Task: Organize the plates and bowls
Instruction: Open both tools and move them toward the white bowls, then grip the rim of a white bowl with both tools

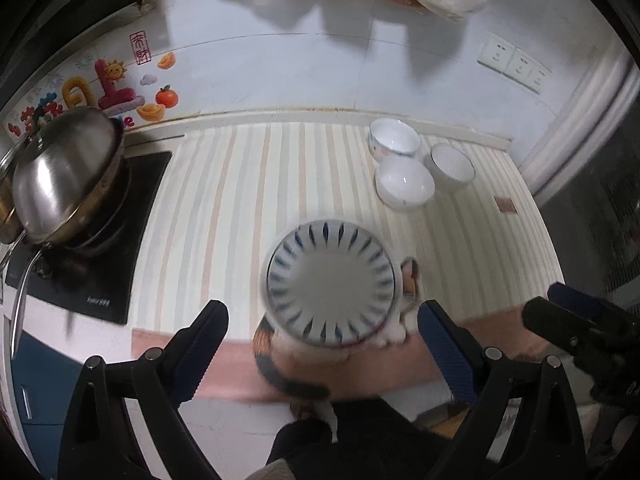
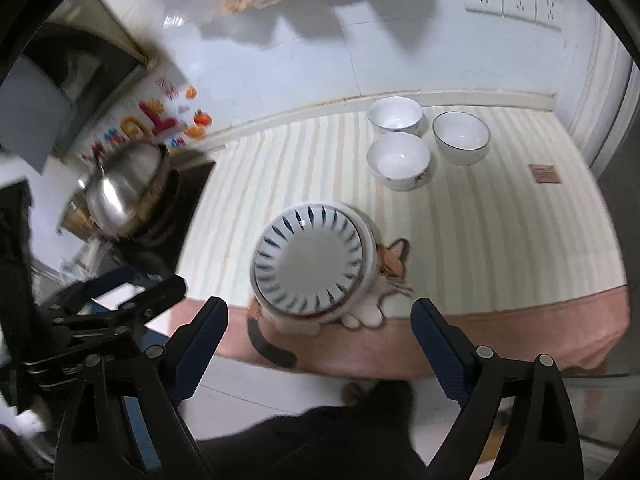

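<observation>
The stack of plates lies flat near the front edge of the surface, faces up, round, so no long axis. Three bowls stand upright toward the back right corner. My left fingers and right fingers are spread wide, empty, pointing steeply down above the plates. The red writing on the wall sticker I cannot read.
</observation>
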`<state>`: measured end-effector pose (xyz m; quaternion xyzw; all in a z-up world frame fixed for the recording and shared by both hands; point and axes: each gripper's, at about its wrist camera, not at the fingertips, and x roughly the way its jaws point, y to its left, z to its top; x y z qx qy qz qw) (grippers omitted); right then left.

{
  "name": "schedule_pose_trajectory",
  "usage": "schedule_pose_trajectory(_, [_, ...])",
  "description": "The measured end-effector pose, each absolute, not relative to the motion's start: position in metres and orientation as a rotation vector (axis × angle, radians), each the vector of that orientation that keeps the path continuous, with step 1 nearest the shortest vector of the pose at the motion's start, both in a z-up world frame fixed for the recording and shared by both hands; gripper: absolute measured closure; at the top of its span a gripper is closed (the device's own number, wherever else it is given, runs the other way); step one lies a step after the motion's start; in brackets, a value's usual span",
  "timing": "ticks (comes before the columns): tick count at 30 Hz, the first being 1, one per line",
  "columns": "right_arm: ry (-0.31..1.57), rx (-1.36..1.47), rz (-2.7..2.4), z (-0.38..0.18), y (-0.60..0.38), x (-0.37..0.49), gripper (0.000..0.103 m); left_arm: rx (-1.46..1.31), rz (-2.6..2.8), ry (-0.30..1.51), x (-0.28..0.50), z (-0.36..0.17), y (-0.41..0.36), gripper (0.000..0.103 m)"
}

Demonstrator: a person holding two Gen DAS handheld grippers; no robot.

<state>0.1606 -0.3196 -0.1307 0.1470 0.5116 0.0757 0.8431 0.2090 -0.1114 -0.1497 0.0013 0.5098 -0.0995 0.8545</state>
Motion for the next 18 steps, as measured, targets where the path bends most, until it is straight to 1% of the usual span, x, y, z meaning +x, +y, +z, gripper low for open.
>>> schedule_pose_trajectory(7, [1.093,0.402,0.121,-0.168,-0.395,0.235,0.008,0.019,-0.153,1.084,0.303,-0.176,-0.153,0.006])
schedule_pose_trajectory(12, [1.14,0.442,0.094,-0.212,-0.444,0.306,0.01,0.049,-0.188,1.155,0.377,-0.216,-0.192,0.006])
schedule_pose_trajectory(14, [1.162,0.452,0.092,-0.232,-0.459,0.336,0.013,0.051,-0.213,1.198,0.403,-0.236,-0.209,0.013])
schedule_pose_trajectory(15, [1.174,0.452,0.091,-0.241,-0.464,0.348,0.018,0.046,-0.223,1.217,0.412,-0.243,-0.214,0.019])
schedule_pose_trajectory(16, [1.189,0.457,0.091,-0.251,-0.469,0.361,0.02,0.037,-0.237,1.241,0.421,-0.251,-0.219,0.029])
schedule_pose_trajectory(18, [1.222,0.468,0.096,-0.273,-0.476,0.387,0.031,0.019,-0.252,1.295,0.441,-0.27,-0.23,0.038])
